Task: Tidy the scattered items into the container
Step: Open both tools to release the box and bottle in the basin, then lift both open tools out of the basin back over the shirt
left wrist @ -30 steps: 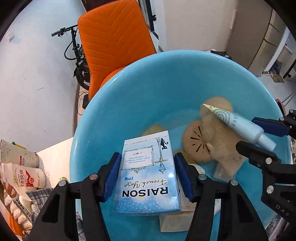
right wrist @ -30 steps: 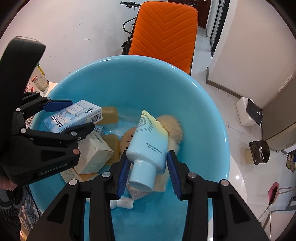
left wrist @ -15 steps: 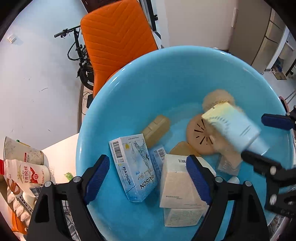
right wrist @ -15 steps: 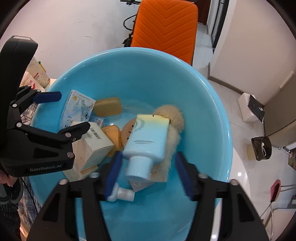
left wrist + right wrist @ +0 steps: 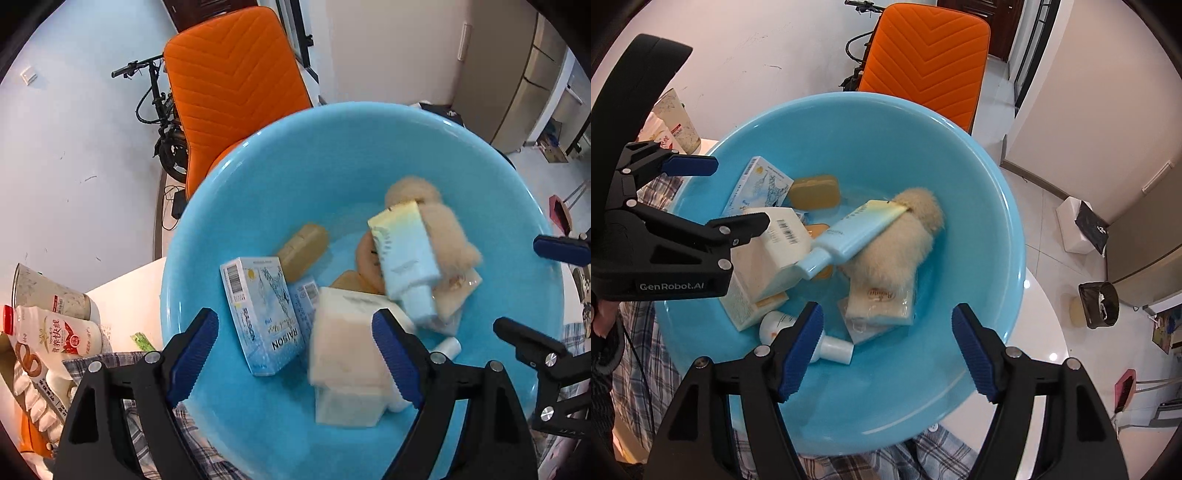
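Observation:
A big light-blue basin (image 5: 258,206) (image 5: 960,177) holds several items. The blue RAISON box (image 5: 264,317) (image 5: 761,190) lies inside at the left. The pale blue tube (image 5: 404,258) (image 5: 855,232) lies across a fluffy beige puff (image 5: 443,240) (image 5: 905,243). A cream carton (image 5: 347,350) (image 5: 775,251), a tan soap bar (image 5: 303,251) (image 5: 814,192) and a small white bottle (image 5: 827,347) are also inside. My left gripper (image 5: 295,354) is open and empty above the basin's near side. My right gripper (image 5: 886,350) is open and empty above the basin.
An orange chair (image 5: 236,74) (image 5: 923,51) stands behind the basin. Drink bottles and a cup (image 5: 51,325) stand at the left on the white table. A plaid cloth (image 5: 122,365) (image 5: 905,461) lies under the basin. A bin (image 5: 1099,302) stands on the floor at the right.
Both grippers opened. The RAISON box dropped out of the left gripper and the tube out of the right one; both now lie in the basin. Both grippers drew back and up.

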Motion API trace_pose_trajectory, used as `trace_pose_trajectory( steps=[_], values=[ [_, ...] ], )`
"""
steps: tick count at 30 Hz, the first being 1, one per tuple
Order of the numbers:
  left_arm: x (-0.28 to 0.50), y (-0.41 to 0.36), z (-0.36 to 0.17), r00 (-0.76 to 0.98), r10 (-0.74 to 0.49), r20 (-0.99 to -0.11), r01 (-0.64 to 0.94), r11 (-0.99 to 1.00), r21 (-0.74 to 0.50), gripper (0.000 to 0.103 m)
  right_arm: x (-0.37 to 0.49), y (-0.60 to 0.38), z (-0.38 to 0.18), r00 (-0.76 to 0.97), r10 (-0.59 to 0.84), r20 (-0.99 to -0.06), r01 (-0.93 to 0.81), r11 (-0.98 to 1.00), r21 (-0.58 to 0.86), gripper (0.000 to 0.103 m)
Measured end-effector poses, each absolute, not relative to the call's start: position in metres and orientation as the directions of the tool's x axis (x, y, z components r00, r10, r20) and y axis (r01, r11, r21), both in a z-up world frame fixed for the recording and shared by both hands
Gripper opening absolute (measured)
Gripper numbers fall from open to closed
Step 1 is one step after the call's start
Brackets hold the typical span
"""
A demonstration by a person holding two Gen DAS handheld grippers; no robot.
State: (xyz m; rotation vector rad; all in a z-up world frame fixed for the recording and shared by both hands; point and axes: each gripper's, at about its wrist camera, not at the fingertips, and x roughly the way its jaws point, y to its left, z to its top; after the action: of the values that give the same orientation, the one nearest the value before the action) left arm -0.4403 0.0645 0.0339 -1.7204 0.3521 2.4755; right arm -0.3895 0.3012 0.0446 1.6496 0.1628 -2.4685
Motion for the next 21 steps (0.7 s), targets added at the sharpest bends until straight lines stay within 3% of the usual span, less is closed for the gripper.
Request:
trace_pose_trajectory(
  steps=[21],
  values=[
    [-0.403,0.058,0.031,-0.319,-0.005,-0.948,-0.262,-0.961,0.093,0.087,-0.371,0.288,0.047,-0.328,-0.068,-0.942,0.215,-0.977,-0.005,0.071]
  ],
)
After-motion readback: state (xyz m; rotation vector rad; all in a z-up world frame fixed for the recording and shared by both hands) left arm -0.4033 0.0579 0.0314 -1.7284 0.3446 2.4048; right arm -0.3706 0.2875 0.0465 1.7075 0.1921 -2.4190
